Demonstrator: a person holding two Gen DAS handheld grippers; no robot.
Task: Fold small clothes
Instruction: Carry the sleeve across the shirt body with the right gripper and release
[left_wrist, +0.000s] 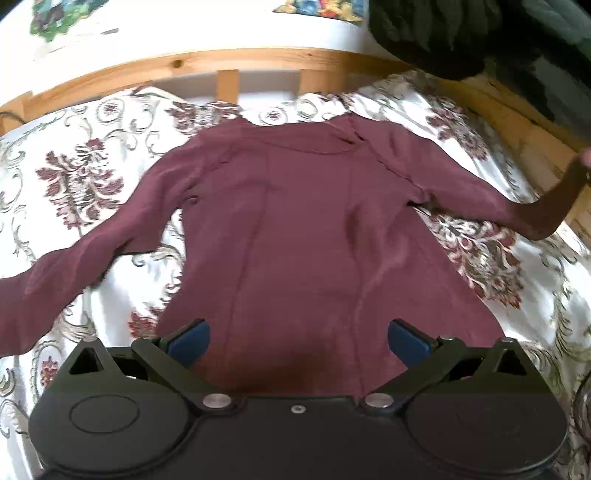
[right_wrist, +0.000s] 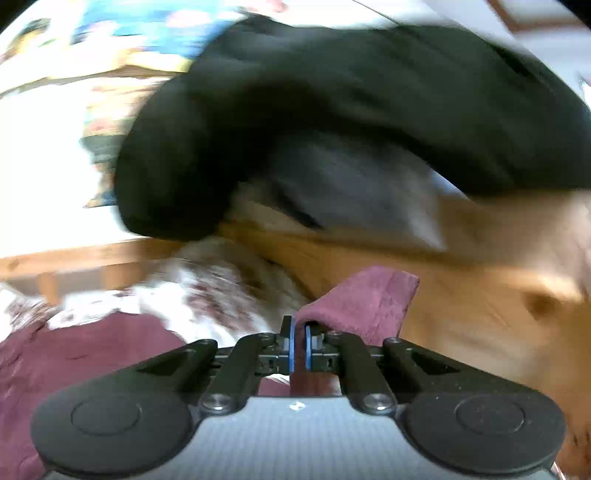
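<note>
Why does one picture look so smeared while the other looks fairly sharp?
Right wrist view: motion blur smears the black cloth and the wooden bed frame; only the right hand-held gripper, shut on the sleeve, is crisp. Left wrist view: the maroon shirt is mostly sharp, with fisheye bending at the edges.

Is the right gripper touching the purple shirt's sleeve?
Touching. The right wrist view shows the right gripper shut on the sleeve, with cloth pinched between its blue pads and sticking out beyond them.
</note>
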